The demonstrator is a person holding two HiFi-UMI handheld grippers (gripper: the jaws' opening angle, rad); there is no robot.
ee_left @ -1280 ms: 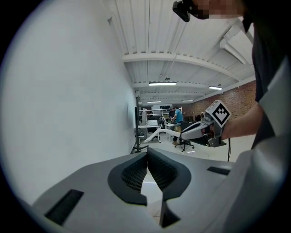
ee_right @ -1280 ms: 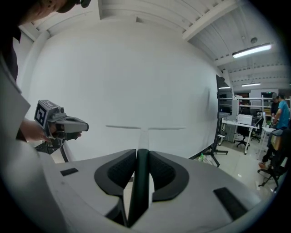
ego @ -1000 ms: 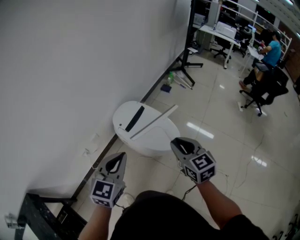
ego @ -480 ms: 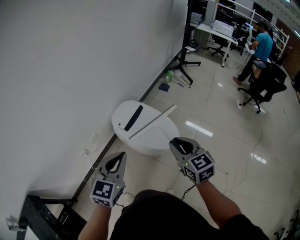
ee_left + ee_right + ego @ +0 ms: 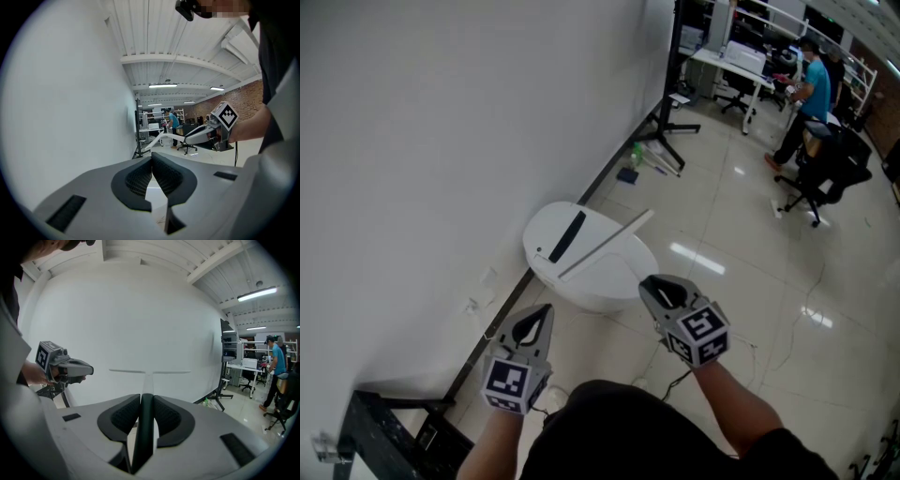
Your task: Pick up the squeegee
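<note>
Both jaws of my right gripper (image 5: 146,398) are clamped on the dark handle of the squeegee (image 5: 148,380), whose white shaft and crossbar reach forward toward the white wall (image 5: 140,310), while my left gripper (image 5: 151,159) has its jaws together, with nothing between them.

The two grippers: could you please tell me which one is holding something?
The right gripper, at the head view's right: its jaws are closed on the squeegee, gripping its dark handle. The left gripper has its jaws meeting on nothing.
</note>
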